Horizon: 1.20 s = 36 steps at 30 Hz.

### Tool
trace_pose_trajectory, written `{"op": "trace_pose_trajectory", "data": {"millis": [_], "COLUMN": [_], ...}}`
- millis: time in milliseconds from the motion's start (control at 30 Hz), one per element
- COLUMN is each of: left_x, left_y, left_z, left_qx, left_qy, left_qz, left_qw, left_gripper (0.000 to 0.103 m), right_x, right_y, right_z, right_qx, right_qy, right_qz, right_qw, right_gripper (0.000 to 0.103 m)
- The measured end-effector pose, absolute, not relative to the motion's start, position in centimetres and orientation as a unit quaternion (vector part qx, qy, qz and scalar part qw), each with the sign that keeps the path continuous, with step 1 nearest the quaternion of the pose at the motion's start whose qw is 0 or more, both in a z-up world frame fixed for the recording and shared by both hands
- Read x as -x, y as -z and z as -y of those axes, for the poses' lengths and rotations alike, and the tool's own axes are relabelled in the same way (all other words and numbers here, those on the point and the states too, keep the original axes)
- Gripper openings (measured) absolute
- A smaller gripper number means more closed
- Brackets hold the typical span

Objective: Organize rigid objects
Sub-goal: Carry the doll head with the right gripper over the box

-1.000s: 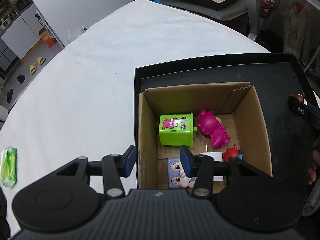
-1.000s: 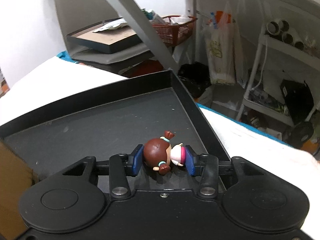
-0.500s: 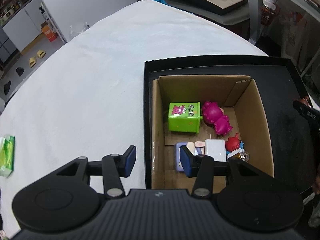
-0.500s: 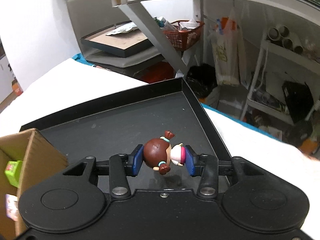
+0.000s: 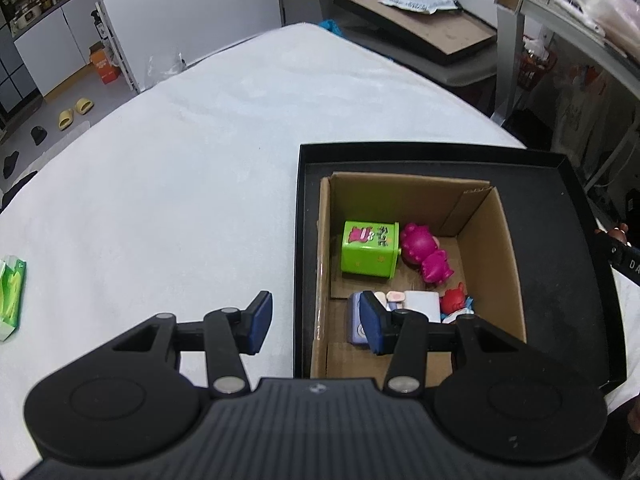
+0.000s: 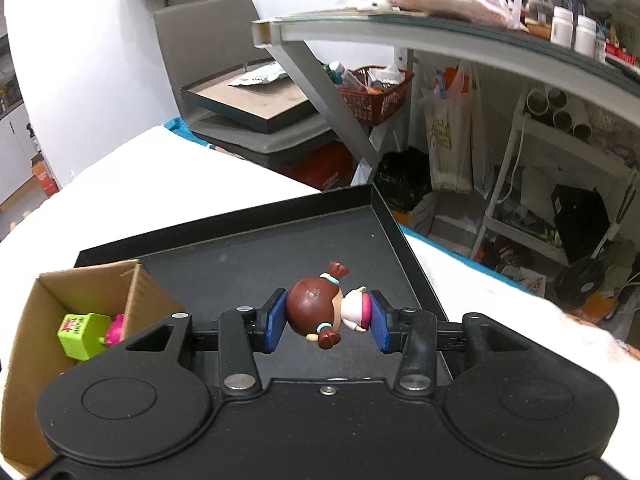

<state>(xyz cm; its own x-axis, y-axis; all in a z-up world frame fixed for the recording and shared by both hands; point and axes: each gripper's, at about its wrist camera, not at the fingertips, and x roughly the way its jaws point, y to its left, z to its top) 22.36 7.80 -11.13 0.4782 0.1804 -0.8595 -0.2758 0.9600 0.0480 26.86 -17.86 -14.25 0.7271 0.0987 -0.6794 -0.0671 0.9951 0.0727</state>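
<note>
right gripper [image 6: 326,322] clamps doll [image 6: 320,312] sideways above black tray [image 6: 248,264].

Left gripper [image 5: 316,326] fingers apart, empty; right gripper [image 6: 327,322] fingers clamped.

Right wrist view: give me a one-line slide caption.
Right gripper shut on a brown-haired doll figurine above the black tray, cardboard box at left.

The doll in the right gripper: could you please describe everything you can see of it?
The doll is a small, glossy, plastic-looking figurine with a big brown head, two pigtails tied with teal bands, and a white and pink body. It lies sideways, head to the left, clamped between the right gripper's blue fingers, above the black tray.
</note>
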Motion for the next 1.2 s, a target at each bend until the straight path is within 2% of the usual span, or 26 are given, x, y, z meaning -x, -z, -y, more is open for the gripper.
{"op": "trace_pose_trajectory", "data": {"millis": [467, 933, 1133, 1200], "left_x": [-20.9, -19.9, -20.0, -19.9], "left_y": [11.4, 14.1, 15.1, 15.5], "left_z": [-8.8, -10.9, -11.3, -11.2], "left_qx": [0.084, 0.120, 0.127, 0.128], "left_qy": [-0.110, -0.081, -0.067, -0.056], "left_qz": [-0.496, -0.503, -0.503, -0.506], "left_qw": [0.857, 0.852, 0.853, 0.851], "left_gripper": [0.046, 0.046, 0.041, 0.031], "right_x": [-24.2, -23.4, -23.8, -23.9], "right_y": [10.9, 10.4, 11.0, 11.2], "right_z": [13.7, 7.6, 5.2, 4.5], "right_qx": [0.031, 0.095, 0.122, 0.134], "right_qy": [-0.095, -0.147, -0.160, -0.163], "right_qz": [-0.351, -0.353, -0.356, -0.356], "right_qw": [0.931, 0.919, 0.913, 0.910], "right_gripper": [0.042, 0.043, 0.043, 0.043]}}
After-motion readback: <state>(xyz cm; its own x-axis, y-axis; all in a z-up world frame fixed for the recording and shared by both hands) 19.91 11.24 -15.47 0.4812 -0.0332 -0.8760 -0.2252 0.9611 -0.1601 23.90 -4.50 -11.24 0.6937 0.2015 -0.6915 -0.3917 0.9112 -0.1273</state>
